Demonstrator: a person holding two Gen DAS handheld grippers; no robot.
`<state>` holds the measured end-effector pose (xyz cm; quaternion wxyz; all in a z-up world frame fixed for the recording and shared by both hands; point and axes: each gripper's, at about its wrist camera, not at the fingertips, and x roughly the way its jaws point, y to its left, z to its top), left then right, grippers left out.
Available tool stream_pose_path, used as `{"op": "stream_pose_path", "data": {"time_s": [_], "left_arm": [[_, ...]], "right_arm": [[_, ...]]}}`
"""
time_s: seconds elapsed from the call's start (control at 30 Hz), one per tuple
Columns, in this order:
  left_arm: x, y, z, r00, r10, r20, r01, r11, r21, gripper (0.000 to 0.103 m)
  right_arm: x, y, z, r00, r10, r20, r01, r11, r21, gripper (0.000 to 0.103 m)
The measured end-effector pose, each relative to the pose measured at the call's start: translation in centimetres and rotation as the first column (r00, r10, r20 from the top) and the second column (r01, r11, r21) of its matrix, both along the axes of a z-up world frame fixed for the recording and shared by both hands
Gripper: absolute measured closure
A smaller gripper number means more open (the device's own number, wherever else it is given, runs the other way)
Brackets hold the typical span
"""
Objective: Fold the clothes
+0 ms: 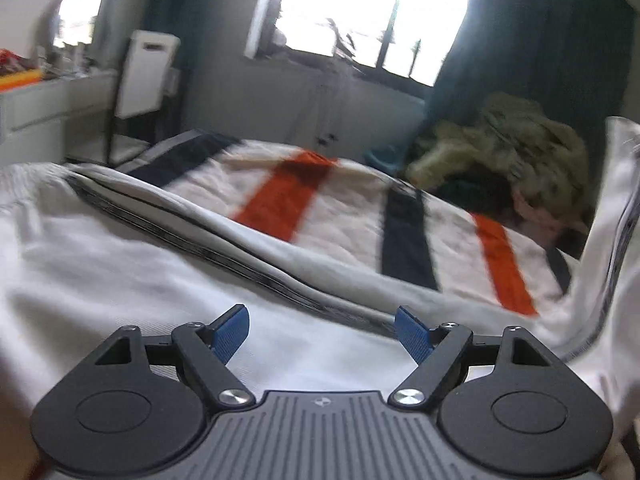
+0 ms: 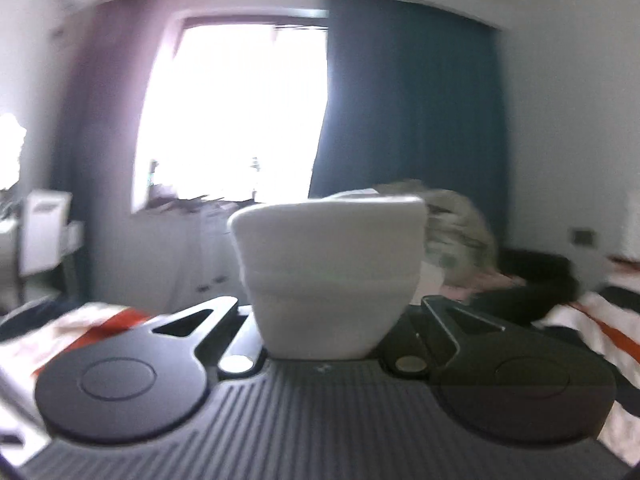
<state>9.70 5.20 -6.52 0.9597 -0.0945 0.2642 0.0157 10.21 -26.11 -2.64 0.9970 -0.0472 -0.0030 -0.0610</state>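
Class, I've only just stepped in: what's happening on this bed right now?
Someone is folding clothes with two handheld claws. The right claw is shut on a bunched fold of white garment, lifted above the striped bedspread. The left claw is open, empty, over the garment's spread part. An unfolded pile waits behind.

From the right wrist I can't see my right claw's fingertips; a thick fold of white garment [image 2: 332, 276] fills the gap and hides them. The heap of clothes [image 2: 456, 232] behind it is smeared by blur. From the left wrist, the white garment's raised edge [image 1: 616, 240] runs off the frame.
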Motion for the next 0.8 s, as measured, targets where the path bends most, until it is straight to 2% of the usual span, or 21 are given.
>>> {"op": "stream_pose_path", "data": {"time_s": [0.13,0.2,0.27,0.33,0.37,0.4,0.43,0.5,0.57,0.67,0.77,0.8], "left_arm": [[-0.2,2.0,0.9,0.998,0.058,0.023,-0.057,0.997,-0.058,0.022],[-0.1,3.1,0.8,0.996,0.088,0.016,-0.087,0.993,-0.083,0.022],[0.1,3.8,0.5,0.995,0.104,0.004,-0.103,0.988,-0.113,0.021],[0.1,4.4,0.3,0.994,0.107,0.001,-0.105,0.983,-0.148,0.021],[0.1,4.7,0.2,0.994,0.105,0.002,-0.104,0.981,-0.165,0.022],[0.1,4.8,0.2,0.995,0.098,0.006,-0.095,0.979,-0.179,0.021],[0.1,4.9,0.1,0.996,0.091,0.01,-0.088,0.977,-0.192,0.021],[-0.1,4.8,0.2,0.997,0.079,0.017,-0.074,0.976,-0.203,0.021],[-0.4,4.8,0.3,0.999,0.049,0.02,-0.043,0.972,-0.231,0.021],[-1.0,4.3,0.5,0.999,0.0,0.037,0.009,0.965,-0.262,0.021],[-1.7,3.5,0.7,0.997,-0.039,0.061,0.053,0.964,-0.261,0.021],[-1.8,3.2,0.7,0.996,-0.053,0.065,0.068,0.964,-0.259,0.021]], "right_arm": [[0.7,7.7,-5.5,0.982,0.139,-0.13,-0.156,0.978,-0.137,0.092],[1.2,10.7,-9.1,0.951,0.202,-0.236,-0.249,0.95,-0.19,0.091],[1.6,12.5,-12.1,0.904,0.236,-0.357,-0.319,0.927,-0.195,0.089],[1.8,13.5,-13.9,0.87,0.241,-0.429,-0.35,0.916,-0.195,0.086],[1.8,13.7,-14.2,0.863,0.24,-0.444,-0.356,0.913,-0.198,0.084],[1.9,13.5,-13.7,0.854,0.251,-0.456,-0.363,0.915,-0.175,0.077],[2.1,13.2,-13.2,0.833,0.276,-0.48,-0.374,0.92,-0.12,0.073],[2.3,12.4,-12.0,0.787,0.329,-0.522,-0.39,0.921,-0.006,0.052],[1.7,11.1,-10.7,0.738,0.391,-0.55,-0.405,0.909,0.103,0.04],[-0.3,10.3,-9.6,0.668,0.464,-0.582,-0.44,0.877,0.194,0.04],[-2.7,8.9,-8.1,0.634,0.51,-0.581,-0.454,0.854,0.254,0.04],[-3.4,8.2,-7.6,0.634,0.525,-0.567,-0.455,0.847,0.275,0.04]]}}
